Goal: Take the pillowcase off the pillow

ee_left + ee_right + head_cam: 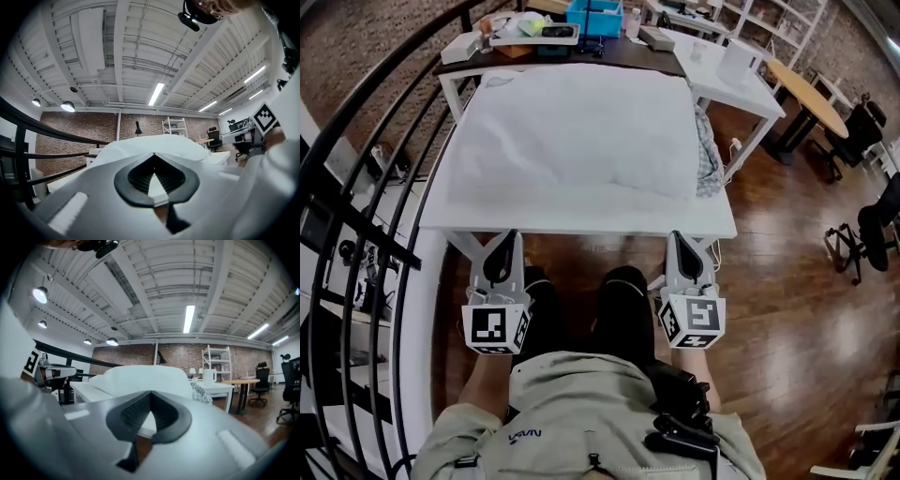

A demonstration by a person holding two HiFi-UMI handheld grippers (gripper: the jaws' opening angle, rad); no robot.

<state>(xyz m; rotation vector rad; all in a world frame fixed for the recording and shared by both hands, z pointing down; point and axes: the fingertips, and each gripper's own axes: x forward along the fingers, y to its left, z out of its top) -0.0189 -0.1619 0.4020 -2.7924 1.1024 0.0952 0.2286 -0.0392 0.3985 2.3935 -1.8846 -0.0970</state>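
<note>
The wooden floor (787, 281) spreads out to the right of the white table (581, 221), and the black railing (356, 187) curves past the table's left side. I stand at the table's near edge with my legs just short of it.

The pillow (577, 131) lies flat on the table and covers most of the top. It leaves a bare strip along the near edge and a narrower one down the left. The pillowcase is white and on the pillow, and I cannot make out its open end from here. In both gripper views the pillow rises as a pale mound beyond the table's near edge.

A dark desk (619, 56) butts against the table's far edge, and a round wooden table (806, 84) stands off the table's far right corner. A checked cloth (708, 150) hangs at the table's right edge, just beside the pillow. A blue bin (593, 17) sits beyond the far edge among small clutter on the dark desk.

My left gripper (508, 236) is clenched on nothing, pointing at the table's near edge, left of its middle and clear of the pillow. My right gripper (675, 234) is also clenched and empty at the near edge, towards the right corner. In each gripper view the jaws meet at the tip with only the table edge showing through the gap behind.
</note>
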